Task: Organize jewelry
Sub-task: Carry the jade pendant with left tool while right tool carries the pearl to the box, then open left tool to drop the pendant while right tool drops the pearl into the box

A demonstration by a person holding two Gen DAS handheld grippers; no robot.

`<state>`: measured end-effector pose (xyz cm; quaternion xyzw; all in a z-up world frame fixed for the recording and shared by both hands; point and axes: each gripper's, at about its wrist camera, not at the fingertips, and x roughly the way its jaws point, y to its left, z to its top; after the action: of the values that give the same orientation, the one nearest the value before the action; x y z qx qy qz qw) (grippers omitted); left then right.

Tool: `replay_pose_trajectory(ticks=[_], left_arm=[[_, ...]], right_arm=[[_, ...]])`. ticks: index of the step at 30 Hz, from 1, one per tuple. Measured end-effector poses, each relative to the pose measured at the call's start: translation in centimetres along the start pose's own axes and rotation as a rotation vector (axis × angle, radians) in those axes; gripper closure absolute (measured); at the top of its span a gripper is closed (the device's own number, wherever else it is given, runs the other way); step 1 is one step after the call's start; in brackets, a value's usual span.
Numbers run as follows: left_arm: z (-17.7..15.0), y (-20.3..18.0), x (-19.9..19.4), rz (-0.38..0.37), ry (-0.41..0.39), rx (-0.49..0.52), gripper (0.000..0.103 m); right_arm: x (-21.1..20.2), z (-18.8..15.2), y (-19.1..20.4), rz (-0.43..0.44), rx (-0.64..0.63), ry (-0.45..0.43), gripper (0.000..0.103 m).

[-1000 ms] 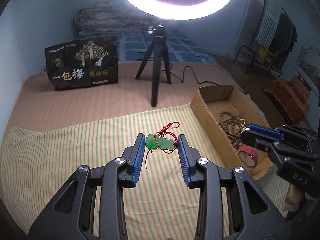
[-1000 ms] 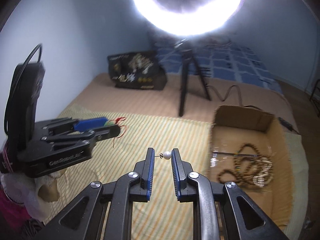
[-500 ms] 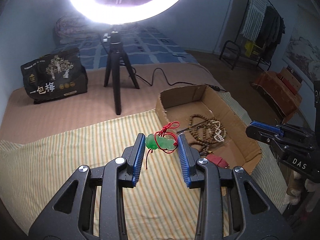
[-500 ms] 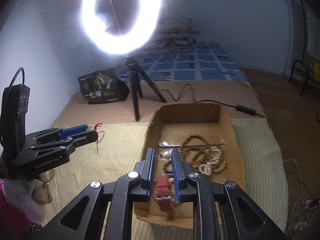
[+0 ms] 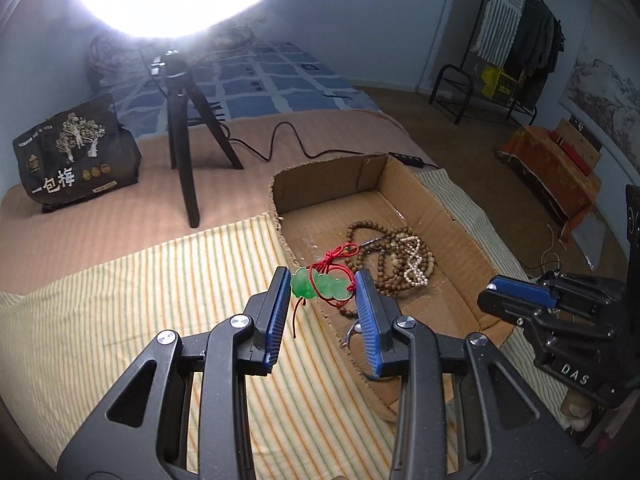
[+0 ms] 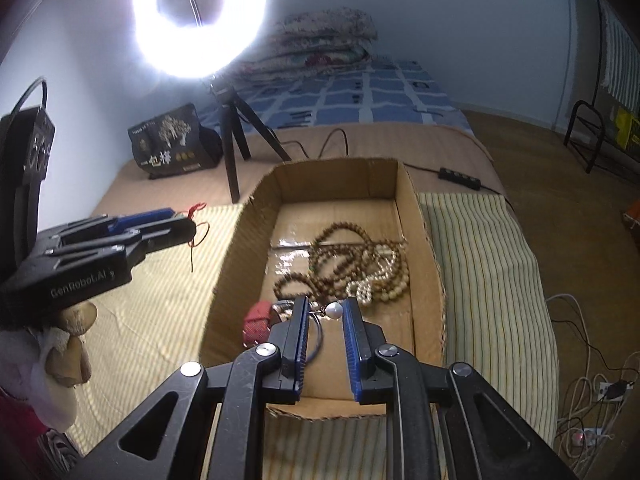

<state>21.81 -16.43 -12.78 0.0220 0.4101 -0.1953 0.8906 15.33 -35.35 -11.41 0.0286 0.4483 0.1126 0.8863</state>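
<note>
My left gripper is shut on a green jade pendant with a red cord, held above the left edge of the cardboard box. My right gripper is shut on a pearl earring, held over the near part of the box. In the box lie brown bead necklaces, a pale bead strand and a red item. The left gripper also shows in the right wrist view, left of the box.
The box sits on a striped cloth on a bed. A ring light on a black tripod and a dark bag stand behind. A cable runs across the bed.
Both grippers have swung right toward the box. The left now holds the pendant at the box's left edge. The right has come over the box's near part, still holding the pearl earring.
</note>
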Motion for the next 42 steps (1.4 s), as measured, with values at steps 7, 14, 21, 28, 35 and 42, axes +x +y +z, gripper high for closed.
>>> replay_pose_trajectory(ticks=[7,14,21,28,35,42], left_arm=[[0.0,-1.3,1.5,-0.007,0.018,0.019,0.070],[-0.2,-2.1,2.4,-0.011,0.035,0.032,0.070],[0.0,-2.6,2.6,-0.014,0.030,0.040,0.070],[0.1,-2.3,2.4,0.001,0.026,0.018,0.050],[0.3,-1.9,1.4,0.005,0.011,0.005,0.044],[0.3,-1.8,-0.2,0.010,-0.010,0.013,0.044]], right_arm=[[1.0,-0.7,-0.7,-0.008,0.010,0.038,0.087],[1.9,-1.0,-1.1,-0.011,0.012,0.064,0.087],[2.2,-1.1,-0.9,-0.018,0.004,0.075,0.081],[2.0,-1.1,-0.6,-0.041,-0.010,0.069,0.046],[1.4,-1.0,-0.4,-0.056,-0.017,0.057,0.032],[0.2,-0.8,0.0,-0.065,-0.022,0.030,0.023]])
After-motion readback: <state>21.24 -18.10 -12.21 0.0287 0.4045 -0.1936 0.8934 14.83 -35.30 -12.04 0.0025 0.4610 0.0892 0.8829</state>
